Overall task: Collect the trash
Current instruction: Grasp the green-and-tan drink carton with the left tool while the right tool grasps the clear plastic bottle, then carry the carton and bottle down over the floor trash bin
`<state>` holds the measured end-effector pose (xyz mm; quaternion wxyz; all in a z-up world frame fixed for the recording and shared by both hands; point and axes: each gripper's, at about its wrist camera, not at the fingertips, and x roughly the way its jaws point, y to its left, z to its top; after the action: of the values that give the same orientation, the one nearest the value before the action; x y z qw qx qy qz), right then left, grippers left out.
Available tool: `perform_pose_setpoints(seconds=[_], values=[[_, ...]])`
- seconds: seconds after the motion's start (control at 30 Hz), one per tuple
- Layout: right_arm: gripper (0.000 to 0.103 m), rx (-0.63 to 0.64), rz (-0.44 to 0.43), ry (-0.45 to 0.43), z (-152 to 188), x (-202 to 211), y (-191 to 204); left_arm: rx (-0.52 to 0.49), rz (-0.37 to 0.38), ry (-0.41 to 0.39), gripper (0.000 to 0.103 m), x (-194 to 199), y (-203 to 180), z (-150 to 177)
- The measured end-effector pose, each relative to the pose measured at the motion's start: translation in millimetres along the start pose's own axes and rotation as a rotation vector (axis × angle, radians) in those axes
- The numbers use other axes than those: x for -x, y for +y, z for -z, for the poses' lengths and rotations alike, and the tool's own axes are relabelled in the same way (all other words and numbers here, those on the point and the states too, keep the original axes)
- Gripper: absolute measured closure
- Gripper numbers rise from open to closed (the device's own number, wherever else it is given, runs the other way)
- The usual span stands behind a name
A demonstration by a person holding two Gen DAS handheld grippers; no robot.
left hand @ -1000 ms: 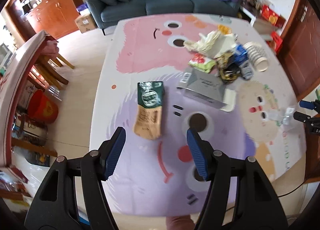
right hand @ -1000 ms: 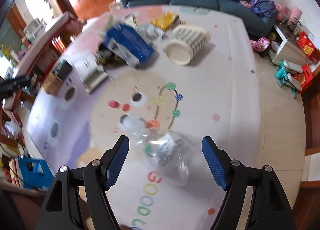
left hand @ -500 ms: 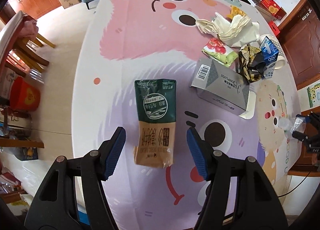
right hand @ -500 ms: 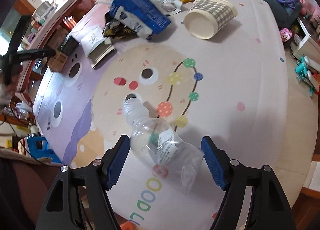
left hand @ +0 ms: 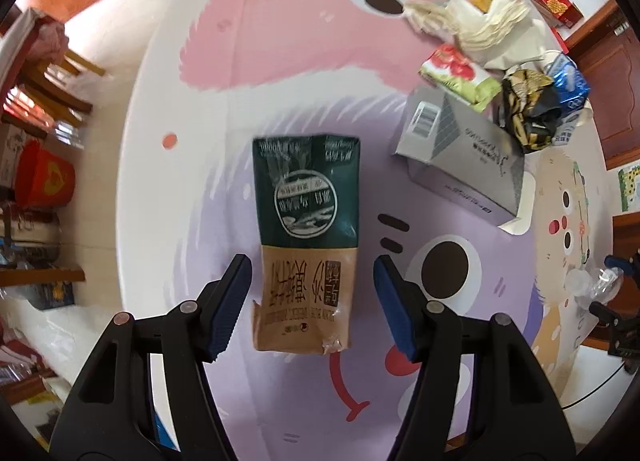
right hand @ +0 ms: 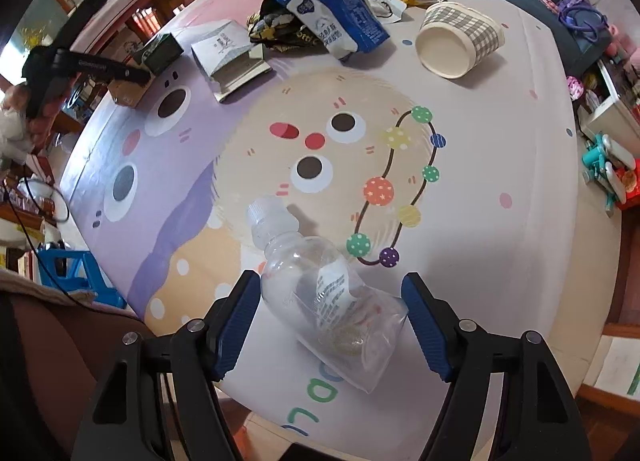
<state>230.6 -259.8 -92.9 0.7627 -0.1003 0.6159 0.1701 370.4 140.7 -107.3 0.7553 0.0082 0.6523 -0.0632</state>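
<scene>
now both of my tools had dropped closer: my right gripper [right hand: 330, 321] stood wide, straddling the clear bottle [right hand: 320, 293] at the mat's near edge, and my left gripper [left hand: 312, 309] gaped around the green-and-brown pouch [left hand: 306, 237]. farther off, the grey box [left hand: 460, 153] and the wrapper pile [left hand: 532, 101] waited.

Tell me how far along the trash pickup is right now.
Nothing looks collected yet. In hand: the left claw is open astride the green-and-brown pouch, and the right claw is open around the clear bottle; neither is gripped. Left on the table: the grey box, blue carton, checked cup, wrappers and tissues.
</scene>
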Motion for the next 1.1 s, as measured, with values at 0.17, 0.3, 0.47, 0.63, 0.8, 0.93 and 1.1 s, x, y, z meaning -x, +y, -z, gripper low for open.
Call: perform_pose_setpoints(seconds=[0.17, 0.3, 0.47, 0.63, 0.8, 0.93, 1.1], values=[[0.030, -0.045, -0.001, -0.059, -10.2, 10.8, 3.8, 0.024, -0.007, 0.010, 0.067, -6.7, -0.2, 2.5], [0.031, -0.098, 0.001, -0.122, -15.6, 22.2, 1.8, -0.017, -0.007, -0.023, 0.068, 2.8, -15.9, 13.4], [0.031, -0.196, -0.005, -0.197, -17.5, 35.1, -4.8, -0.106, -0.004, -0.067, 0.068, 19.9, -46.2, 32.2], [0.031, -0.265, -0.007, -0.274, -18.3, 52.2, -0.4, -0.171, 0.031, -0.111, 0.068, 46.5, -80.7, 51.6], [0.031, -0.310, -0.002, -0.342, -15.6, 76.6, 13.0, -0.210, 0.080, -0.165, 0.068, 77.7, -110.4, 64.4], [0.031, -0.329, -0.013, -0.391, -7.8, 99.9, 24.2, -0.235, 0.099, -0.202, 0.068, 99.7, -130.7, 75.4], [0.030, -0.348, -0.031, -0.460, 9.0, 133.7, 39.8, -0.257, 0.128, -0.247, 0.068, 130.4, -147.7, 92.3]])
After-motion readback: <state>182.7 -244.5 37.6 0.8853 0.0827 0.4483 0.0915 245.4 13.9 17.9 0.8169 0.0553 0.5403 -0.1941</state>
